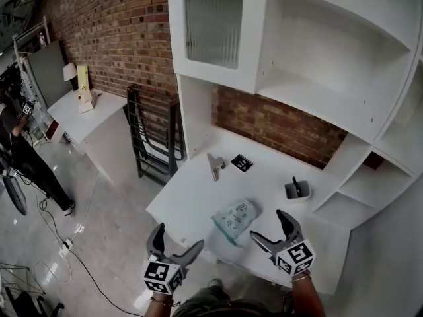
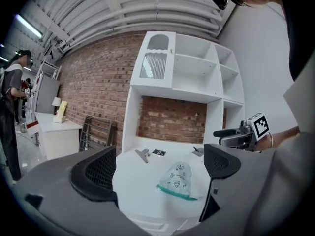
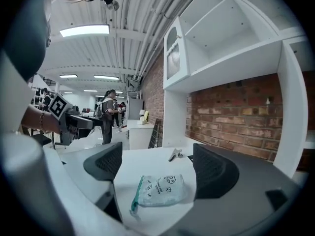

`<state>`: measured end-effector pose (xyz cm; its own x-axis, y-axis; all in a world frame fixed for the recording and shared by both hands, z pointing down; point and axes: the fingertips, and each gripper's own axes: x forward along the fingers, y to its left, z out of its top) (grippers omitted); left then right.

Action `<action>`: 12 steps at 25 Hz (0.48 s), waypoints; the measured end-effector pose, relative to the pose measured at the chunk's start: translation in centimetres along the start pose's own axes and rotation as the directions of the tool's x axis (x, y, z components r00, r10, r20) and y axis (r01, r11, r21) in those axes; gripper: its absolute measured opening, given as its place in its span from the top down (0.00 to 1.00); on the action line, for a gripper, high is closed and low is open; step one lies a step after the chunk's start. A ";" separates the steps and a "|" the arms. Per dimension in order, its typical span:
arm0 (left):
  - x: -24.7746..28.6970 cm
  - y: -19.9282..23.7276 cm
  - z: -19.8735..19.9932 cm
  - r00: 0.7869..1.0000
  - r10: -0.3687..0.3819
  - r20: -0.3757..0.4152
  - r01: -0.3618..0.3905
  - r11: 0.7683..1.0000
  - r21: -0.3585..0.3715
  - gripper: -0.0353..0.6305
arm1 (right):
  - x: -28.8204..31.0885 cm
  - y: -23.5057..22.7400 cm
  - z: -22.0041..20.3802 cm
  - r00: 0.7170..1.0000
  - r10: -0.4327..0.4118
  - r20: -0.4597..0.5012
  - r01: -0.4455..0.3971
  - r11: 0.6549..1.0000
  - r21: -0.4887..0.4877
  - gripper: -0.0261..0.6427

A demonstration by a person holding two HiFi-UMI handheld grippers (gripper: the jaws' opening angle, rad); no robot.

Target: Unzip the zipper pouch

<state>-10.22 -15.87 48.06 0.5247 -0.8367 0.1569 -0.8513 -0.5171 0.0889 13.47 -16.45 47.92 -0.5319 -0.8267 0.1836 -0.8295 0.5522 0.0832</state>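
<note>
We are holding both claws up in front of the white table (image 1: 192,197). The left claw (image 1: 177,238) is standing wide open and it is holding nothing. The right claw (image 1: 269,226) is also standing open, with nothing pressed between its pads. Neither one is touching anything yet.

The zipper pouch (image 1: 234,218) is lying flat on the table, near the front edge, between our two claws and a little past them. Its green zipper edge (image 1: 222,230) is pointing toward us. The zipper looks shut, so we are thinking the job is not started.

Here is what could go wrong. The pouch looks soft and light. If we are pulling the zipper with only one claw, the whole pouch may be sliding along with it, and the zipper may stay shut. It is lying close to the edge, so a push could be sending it off the table. The little pull tab is too small for us to see well. A wide claw may be missing it and pinching the cloth instead. The metal clip (image 1: 215,166) and the small tray (image 1: 297,190) are sitting well away, so they should not be getting bumped.
</note>
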 end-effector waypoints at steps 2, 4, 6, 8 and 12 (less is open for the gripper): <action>0.1 0.7 0.1 1.000 0.009 0.001 -0.009 1.000 0.012 0.11 | 1.3 -0.2 0.0 1.000 0.016 -0.010 -0.017 0.999 -0.031 0.29; 0.1 1.3 0.0 1.000 0.019 0.001 -0.019 1.000 0.014 0.11 | 2.5 -0.2 -0.1 0.999 0.046 -0.028 -0.047 0.997 -0.064 0.30; 0.2 1.7 -0.2 1.000 0.024 -0.005 -0.024 1.000 0.006 0.11 | 3.8 -0.2 -0.1 0.994 0.092 -0.058 -0.098 0.990 -0.101 0.30; 0.2 2.0 -0.5 1.000 0.028 -0.012 -0.028 1.000 0.000 0.11 | 5.2 0.0 -0.3 0.982 0.153 -0.107 -0.167 0.976 -0.140 0.31; -0.5 2.6 -1.1 0.999 0.048 -0.022 -0.048 0.999 -0.012 0.11 | 8.3 1.1 -1.4 0.933 0.293 -0.208 -0.333 0.923 -0.194 0.35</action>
<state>-12.72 -16.63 49.30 0.4827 -0.8564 0.1830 -0.8757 -0.4737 0.0933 8.36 -22.51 50.87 -0.7041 -0.5872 0.3993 -0.5555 0.8058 0.2053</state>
